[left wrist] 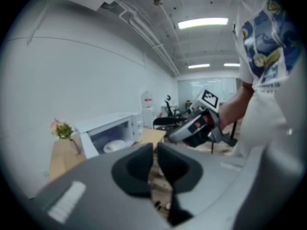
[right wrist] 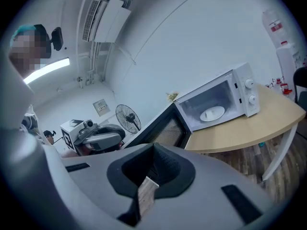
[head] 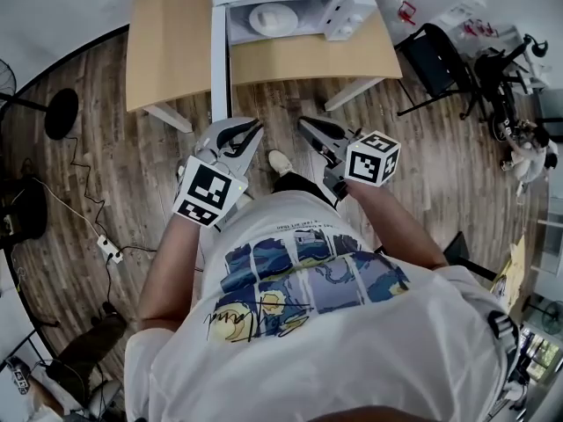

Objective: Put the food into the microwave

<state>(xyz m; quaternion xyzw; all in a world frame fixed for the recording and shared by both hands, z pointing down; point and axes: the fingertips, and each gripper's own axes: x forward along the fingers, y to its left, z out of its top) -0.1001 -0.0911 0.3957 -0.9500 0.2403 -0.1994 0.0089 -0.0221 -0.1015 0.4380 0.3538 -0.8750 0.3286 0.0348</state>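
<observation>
A white microwave (head: 290, 7) stands on the wooden table (head: 167, 51) with its door (head: 218, 60) swung wide open. A white dish (head: 273, 18) sits inside it, also showing as the dish (right wrist: 211, 113) in the right gripper view and the dish (left wrist: 114, 146) in the left gripper view. Both grippers hang in front of the table, over the floor and well short of the microwave. My left gripper (head: 253, 130) is shut with nothing in it. My right gripper (head: 306, 125) is shut and empty too. Neither touches the door or the dish.
A small flower vase (left wrist: 62, 129) stands on the table left of the microwave. A standing fan (head: 62, 112) and a power strip (head: 110, 251) with cables are on the floor at the left. Black chairs (head: 440, 60) stand to the right of the table.
</observation>
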